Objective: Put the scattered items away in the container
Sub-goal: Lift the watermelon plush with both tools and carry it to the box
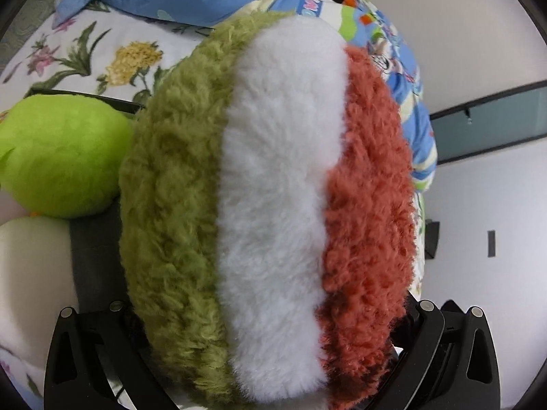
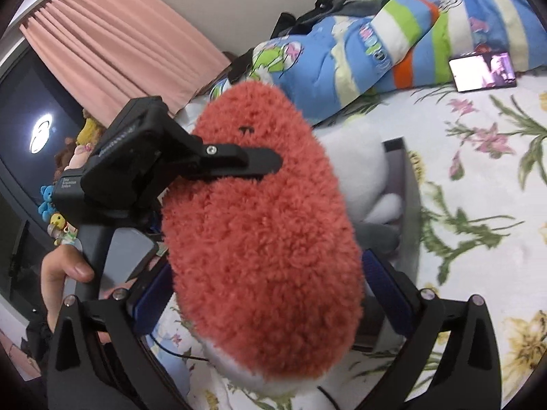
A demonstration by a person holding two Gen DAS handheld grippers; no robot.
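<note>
Fuzzy plush toy (image 1: pixel 273 188), banded green, white and red, fills the left wrist view; the left gripper (image 1: pixel 270 352) has its jaws closed on the toy's two flanks, one finger (image 2: pixel 239 164) lying pressed across the red side in the right wrist view. Right gripper (image 2: pixel 273 307) jaws stand wide apart on either side of the toy, their blue pads clear of the fur. Left of the toy sits a lime green plush (image 1: pixel 58 157) beside a dark container (image 2: pixel 407 184). Beneath lies a floral bedsheet (image 2: pixel 478 205); a striped quilt (image 2: pixel 359 54) and a lit phone (image 2: pixel 482 70) lie far right.
</note>
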